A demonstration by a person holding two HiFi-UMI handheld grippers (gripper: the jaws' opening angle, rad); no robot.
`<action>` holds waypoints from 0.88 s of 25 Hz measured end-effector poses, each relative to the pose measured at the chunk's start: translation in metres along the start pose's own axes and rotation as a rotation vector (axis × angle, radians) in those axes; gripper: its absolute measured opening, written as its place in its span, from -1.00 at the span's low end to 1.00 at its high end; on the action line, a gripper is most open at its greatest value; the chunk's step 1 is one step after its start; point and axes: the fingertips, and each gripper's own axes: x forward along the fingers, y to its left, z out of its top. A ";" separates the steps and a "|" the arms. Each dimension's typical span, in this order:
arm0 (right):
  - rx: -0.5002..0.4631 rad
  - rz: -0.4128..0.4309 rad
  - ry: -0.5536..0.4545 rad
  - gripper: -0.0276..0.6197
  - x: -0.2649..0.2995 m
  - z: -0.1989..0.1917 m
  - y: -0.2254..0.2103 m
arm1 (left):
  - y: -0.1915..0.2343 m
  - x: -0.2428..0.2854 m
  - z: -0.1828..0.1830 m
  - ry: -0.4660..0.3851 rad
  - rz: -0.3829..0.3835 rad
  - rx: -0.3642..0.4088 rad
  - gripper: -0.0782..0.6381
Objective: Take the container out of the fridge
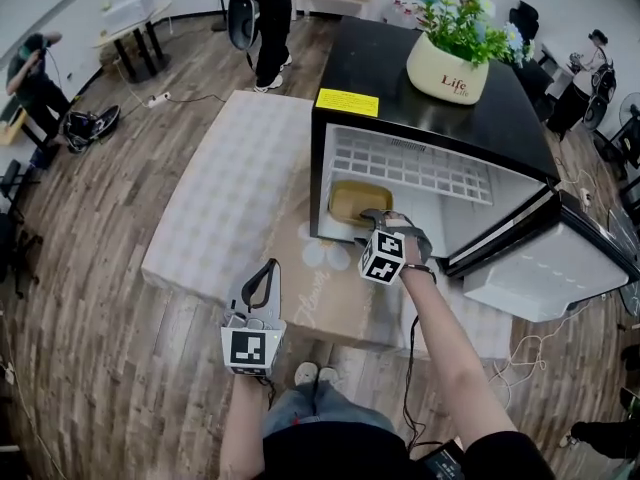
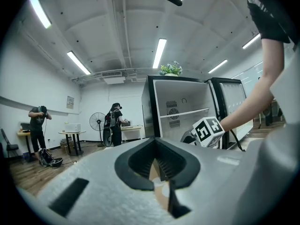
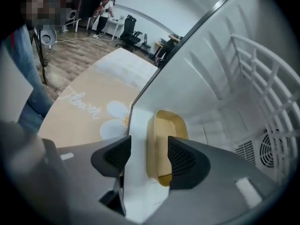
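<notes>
Your right gripper (image 3: 149, 150) is at the mouth of the open fridge (image 1: 372, 60). Its jaws are wide apart and grip nothing. The yellow container (image 3: 165, 130) lies on the fridge floor near the left wall. It shows in the gap between those jaws, its near end close by the right one, but you cannot tell whether they touch. Your left gripper (image 2: 161, 168) hangs low outside the fridge, jaws pressed together with nothing between them. The door (image 1: 540, 268) stands swung out to your right, and a potted plant (image 1: 452, 66) sits on top.
</notes>
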 end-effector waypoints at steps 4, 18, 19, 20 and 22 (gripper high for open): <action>-0.045 0.048 0.057 -0.16 0.023 -0.007 -0.005 | 0.006 -0.002 -0.008 0.017 0.020 0.004 -0.77; -0.087 0.089 0.119 -0.61 0.046 -0.017 -0.004 | 0.014 -0.004 -0.012 0.033 0.051 0.012 -0.77; -0.089 0.088 0.119 -0.65 0.046 -0.017 -0.004 | 0.014 -0.004 -0.013 0.033 0.051 0.012 -0.77; -0.091 0.087 0.119 -0.70 0.045 -0.017 -0.004 | 0.014 -0.005 -0.014 0.033 0.051 0.014 -0.77; -0.093 0.088 0.121 -0.75 0.044 -0.019 -0.004 | 0.014 -0.006 -0.013 0.037 0.052 0.018 -0.77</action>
